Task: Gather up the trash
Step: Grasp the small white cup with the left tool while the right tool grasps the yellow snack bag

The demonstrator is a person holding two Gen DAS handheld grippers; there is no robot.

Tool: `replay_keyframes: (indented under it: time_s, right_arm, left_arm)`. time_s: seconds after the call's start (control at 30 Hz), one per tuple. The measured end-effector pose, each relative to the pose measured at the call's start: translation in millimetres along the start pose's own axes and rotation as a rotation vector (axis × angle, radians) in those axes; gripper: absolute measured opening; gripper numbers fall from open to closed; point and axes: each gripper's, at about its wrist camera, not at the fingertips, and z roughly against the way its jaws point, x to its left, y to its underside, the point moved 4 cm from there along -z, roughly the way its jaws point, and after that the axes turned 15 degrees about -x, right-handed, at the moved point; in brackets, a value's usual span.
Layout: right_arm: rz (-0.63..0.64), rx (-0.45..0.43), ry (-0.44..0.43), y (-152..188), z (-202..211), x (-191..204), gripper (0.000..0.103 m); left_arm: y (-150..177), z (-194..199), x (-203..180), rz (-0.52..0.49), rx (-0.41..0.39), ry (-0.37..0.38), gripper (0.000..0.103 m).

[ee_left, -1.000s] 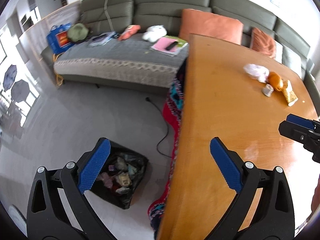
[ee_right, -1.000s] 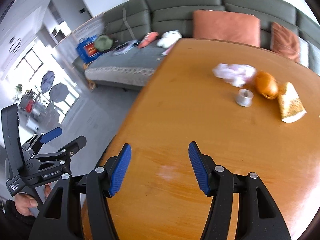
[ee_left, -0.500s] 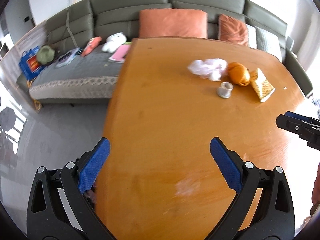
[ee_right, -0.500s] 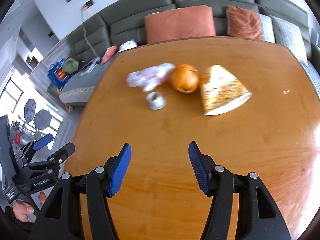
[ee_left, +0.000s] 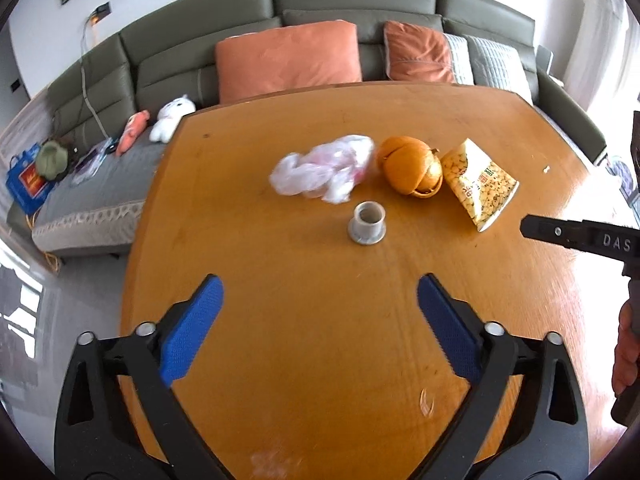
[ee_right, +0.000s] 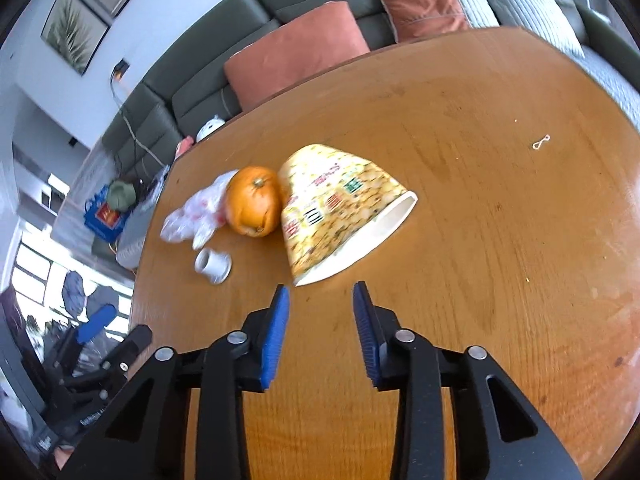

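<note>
Trash lies in a row on the round wooden table: a crumpled clear plastic bag, orange peel, a yellow printed paper cup on its side, and a small white tape core. My left gripper hovers short of the tape core, jaws wide and closing slightly, nothing between them. In the right wrist view the paper cup lies just ahead of my right gripper, whose jaws are closing with nothing between them. The orange peel, bag and tape core sit to its left.
A grey sofa with orange cushions curves behind the table, with soft toys and a blue bag on it. A small white scrap lies at the table's far right. A hand holds the right gripper's handle.
Both grippers swung from the table's left edge and floor bin over the tabletop toward the trash. The right gripper's jaws have narrowed; the paper cup now lies close ahead of it.
</note>
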Motion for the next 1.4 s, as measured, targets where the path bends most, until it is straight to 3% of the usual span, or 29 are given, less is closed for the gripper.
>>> replay_keyframes:
  time_s: [0.43, 0.53, 0.57, 0.67, 0.8, 0.9, 1.4]
  right_arm:
    - [-0.125, 0.014, -0.027, -14, -38, -24, 0.032]
    - [-0.150, 0.013, -0.051, -18, -41, -29, 0.019]
    - [-0.148, 0.004, -0.056, -19, -39, -29, 0.012]
    - [-0.111, -0.022, -0.051, -24, -34, -24, 0.006]
    - [-0.041, -0.045, -0.031, -27, -25, -16, 0.004]
    - [-0.019, -0.048, -0.018, -26, -20, -16, 0.004]
    - [0.018, -0.049, -0.007, -11, 19, 8, 0.004]
  left_arm:
    - [-1, -53, -18, 0.028, 0.083, 0.058, 0.083]
    - [-1, -64, -20, 0.057, 0.099, 0.072, 0.079]
    - [-2, -67, -21, 0.066, 0.101, 0.077, 0.076]
    - [-3, -78, -22, 0.074, 0.106, 0.092, 0.067]
    - [-4, -91, -20, 0.113, 0.119, 0.111, 0.043]
    - [-3, -95, -15, 0.160, 0.124, 0.129, 0.031]
    - [10, -46, 2, 0.165, 0.108, 0.152, 0.031]
